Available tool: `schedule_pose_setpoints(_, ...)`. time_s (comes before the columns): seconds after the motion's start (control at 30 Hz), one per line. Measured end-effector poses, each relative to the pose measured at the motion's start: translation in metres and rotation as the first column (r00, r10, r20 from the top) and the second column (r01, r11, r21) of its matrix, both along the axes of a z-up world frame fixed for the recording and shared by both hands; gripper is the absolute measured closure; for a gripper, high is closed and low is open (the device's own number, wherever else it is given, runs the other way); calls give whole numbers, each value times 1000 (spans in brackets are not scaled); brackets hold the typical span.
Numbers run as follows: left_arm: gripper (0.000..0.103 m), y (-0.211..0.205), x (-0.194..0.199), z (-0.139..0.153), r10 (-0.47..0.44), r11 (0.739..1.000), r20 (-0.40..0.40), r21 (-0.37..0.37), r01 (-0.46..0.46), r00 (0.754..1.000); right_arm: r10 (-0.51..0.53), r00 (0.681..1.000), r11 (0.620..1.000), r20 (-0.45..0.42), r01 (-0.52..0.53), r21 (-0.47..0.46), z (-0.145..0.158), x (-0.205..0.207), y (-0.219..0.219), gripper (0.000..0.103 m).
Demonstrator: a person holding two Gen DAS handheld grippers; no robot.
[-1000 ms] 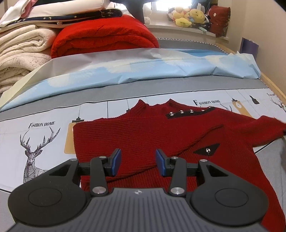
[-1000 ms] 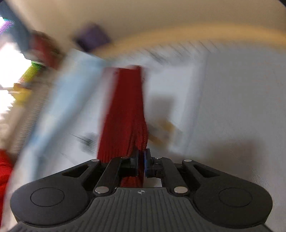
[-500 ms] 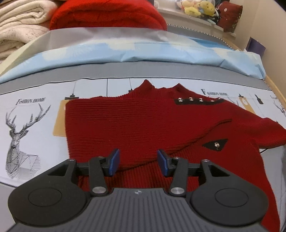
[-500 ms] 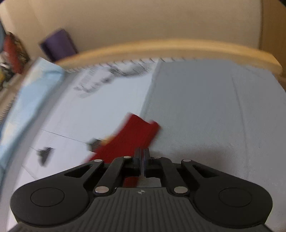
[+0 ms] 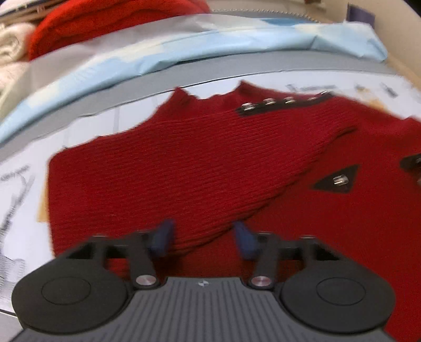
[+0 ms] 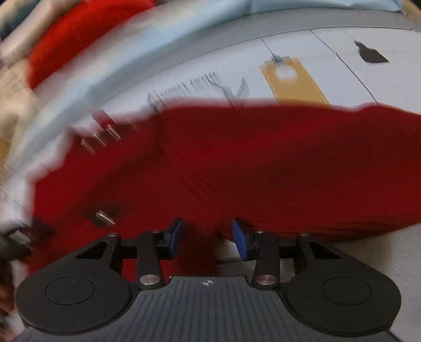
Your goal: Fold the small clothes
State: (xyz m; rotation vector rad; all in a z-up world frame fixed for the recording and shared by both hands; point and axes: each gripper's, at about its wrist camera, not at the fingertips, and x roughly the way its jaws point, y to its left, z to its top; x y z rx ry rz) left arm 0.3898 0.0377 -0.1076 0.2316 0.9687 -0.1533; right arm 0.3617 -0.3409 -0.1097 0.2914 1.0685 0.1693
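we hold our left gripper [image 5: 202, 240] low over the red sweater [image 5: 200, 168]. the sweater lies flat on the printed sheet [image 5: 23, 168] that covers the bed. one sleeve is folded across the front, and its slanted edge runs down to the gap between our blue pads [image 5: 161, 240]. the jaws of this gripper are closing, but the pads do not press on the knit, so nothing is held.

our right gripper [image 6: 208, 238] is over the other side of the red sweater [image 6: 263, 163], near its lower edge. its jaws are opening. a bit of red knit shows between the blue pads [image 6: 175, 236], but they stand apart from it and do not pinch it.

behind the sweater lie a light blue cover [image 5: 184, 52] and a folded bright red blanket [image 5: 110, 18]. both pictures are blurry.
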Motion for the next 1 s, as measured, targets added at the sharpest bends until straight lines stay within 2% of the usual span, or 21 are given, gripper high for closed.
schedule_pose_setpoints(0.03, 89, 4, 2, 3, 1, 1000, 2, -7, -1, 1000, 17, 1000, 1000, -4, -17, -23, 1, 0, 3, 61)
schedule_pose_setpoints(0.1, 92, 17, 4, 26, 43, 999, 31, -32, -42, 999, 7, 1000, 999, -8, -8, -41, -1, 0, 5, 61)
schedule_pose_setpoints(0.2, 94, 53, 1, 69, 140, 987, 139, -94, -127, 980, 21, 1000, 998, -7, -22, -64, -2, 2, 8, 61)
schedule_pose_setpoints(0.23, 99, 71, 1, 80, 192, 979, 164, -103, -177, 968, 21, 1000, 998, -8, -21, -66, -2, 2, 10, 61)
schedule_pose_setpoints(0.3, 103, 128, 0, 93, 381, 924, 177, -98, -369, 907, 12, 1000, 998, -16, -13, -64, 0, 4, 9, 61)
schedule_pose_setpoints(0.33, 103, 162, -2, 94, 490, 872, 154, -107, -478, 858, 8, 1000, 998, -20, -9, -65, 0, 5, 9, 61)
schedule_pose_setpoints(0.37, 103, 203, -8, 92, 622, 783, 115, -112, -612, 775, 5, 1000, 998, -21, -6, -66, 1, 5, 10, 61)
schedule_pose_setpoints(0.43, 103, 277, -32, 85, 842, 539, 36, -75, -839, 538, 4, 1000, 997, -22, -6, -74, 0, 5, 11, 61)
schedule_pose_setpoints(0.47, 103, 301, -44, 85, 888, 460, 33, -74, -885, 459, 7, 1000, 996, -21, -9, -83, 0, 5, 13, 61)
schedule_pose_setpoints(0.5, 103, 311, -50, 89, 885, 466, 40, -96, -880, 464, 7, 1000, 996, -21, -9, -90, 1, 4, 15, 61)
schedule_pose_setpoints(0.53, 103, 310, -49, 93, 850, 526, 44, -122, -842, 525, 6, 1000, 995, -20, -8, -96, 1, 4, 16, 61)
schedule_pose_setpoints(0.6, 99, 282, -39, 105, 699, 708, 68, -212, -674, 712, -9, 1000, 994, -24, 6, -109, 1, 4, 20, 61)
schedule_pose_setpoints(0.67, 96, 241, -31, 109, 520, 832, 88, -276, -481, 850, -37, 999, 992, -22, 34, -118, 3, 6, 23, 61)
schedule_pose_setpoints(0.7, 94, 220, -30, 108, 433, 872, 93, -293, -392, 896, -54, 998, 991, -19, 52, -121, 5, 6, 24, 61)
schedule_pose_setpoints(0.73, 93, 199, -26, 107, 348, 904, 101, -299, -305, 932, -71, 997, 991, -9, 70, -115, 11, 6, 27, 61)
schedule_pose_setpoints(0.77, 92, 175, -24, 106, 261, 933, 121, -287, -218, 958, -81, 997, 992, 12, 82, -100, 18, 5, 28, 61)
schedule_pose_setpoints(0.83, 87, 129, -25, 102, 96, 972, 166, -227, -57, 981, -108, 992, 990, 69, 114, -83, 42, 0, 31, 61)
schedule_pose_setpoints(0.87, 74, 109, -27, 99, 13, 980, 175, -197, 22, 985, -132, 986, 987, 105, 141, -75, 60, -5, 34, 61)
schedule_pose_setpoints(0.9, 56, 93, -30, 96, -39, 980, 176, -184, 72, 984, -153, 980, 985, 129, 161, -62, 77, -11, 36, 61)
schedule_pose_setpoints(0.97, 44, 70, -31, 86, -83, 969, 165, -218, 119, 983, -197, 966, 979, 165, 202, -9, 115, -25, 39, 61)
schedule_pose_setpoints(1.0, 44, 62, -29, 79, -90, 959, 143, -253, 124, 986, -214, 959, 977, 185, 213, 24, 130, -33, 41, 61)
